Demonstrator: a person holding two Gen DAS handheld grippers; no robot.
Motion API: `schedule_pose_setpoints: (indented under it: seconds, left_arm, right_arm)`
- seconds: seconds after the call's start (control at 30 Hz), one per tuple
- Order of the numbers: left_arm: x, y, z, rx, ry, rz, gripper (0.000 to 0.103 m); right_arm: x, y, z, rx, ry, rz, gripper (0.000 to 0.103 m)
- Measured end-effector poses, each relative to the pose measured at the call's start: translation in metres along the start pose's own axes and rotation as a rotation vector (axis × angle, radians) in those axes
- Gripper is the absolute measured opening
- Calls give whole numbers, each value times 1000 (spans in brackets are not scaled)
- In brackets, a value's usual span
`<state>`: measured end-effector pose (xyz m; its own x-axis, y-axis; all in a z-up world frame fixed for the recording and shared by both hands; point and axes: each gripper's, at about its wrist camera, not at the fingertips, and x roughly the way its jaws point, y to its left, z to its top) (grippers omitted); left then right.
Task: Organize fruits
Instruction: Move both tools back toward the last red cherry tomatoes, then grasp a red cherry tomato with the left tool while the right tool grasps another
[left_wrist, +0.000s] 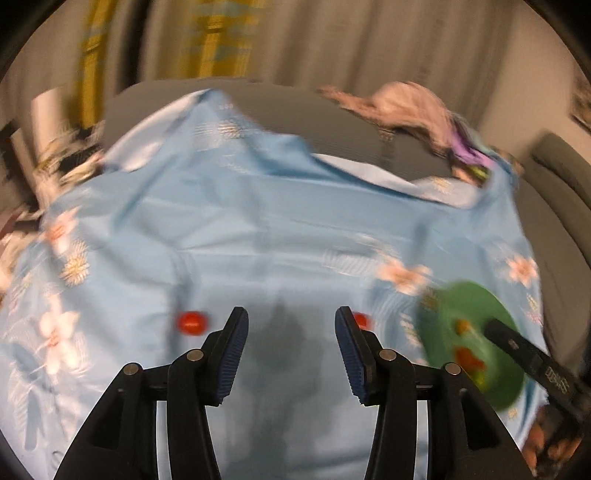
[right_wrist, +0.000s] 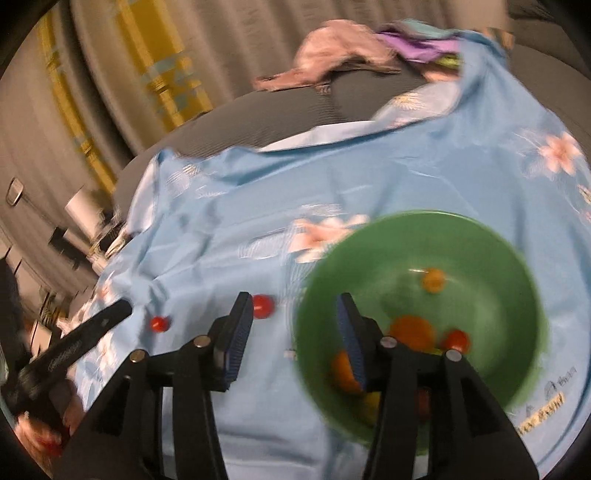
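Both sets of jaws stand spread wide with nothing between them: the left gripper (left_wrist: 291, 350) fills the bottom centre of its view, the right gripper (right_wrist: 295, 332) the bottom centre of the other. At lower right in the right wrist view a green bowl (right_wrist: 480, 236) sits on the blue floral cloth (right_wrist: 388, 166), holding blurred orange, red and yellow fruits (right_wrist: 412, 330). Two red fruits lie on the cloth outside the bowl, at centre left: one (right_wrist: 263, 305) just beside the right gripper's left finger, another (right_wrist: 159, 324) further left.
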<state>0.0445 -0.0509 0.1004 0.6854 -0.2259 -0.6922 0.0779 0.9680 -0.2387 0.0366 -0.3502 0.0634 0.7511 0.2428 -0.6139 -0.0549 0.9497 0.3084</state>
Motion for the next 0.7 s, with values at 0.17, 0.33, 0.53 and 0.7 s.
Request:
schedule_pose_setpoints:
  seconds: [0.17, 0.33, 0.53, 0.7]
  left_arm:
    - [28, 42, -1, -110, 63, 84, 48]
    - [54, 57, -9, -135, 149, 113, 48]
    - [68, 63, -11, -174, 187, 116, 48]
    - [76, 60, -9, -160, 180, 143, 48]
  right_arm:
    - [46, 50, 0, -132, 103, 22, 48]
    - [104, 76, -4, -235, 222, -59, 45]
    - [148, 73, -3, -260, 294, -194, 46]
    - [163, 64, -6, -239, 327, -181, 46]
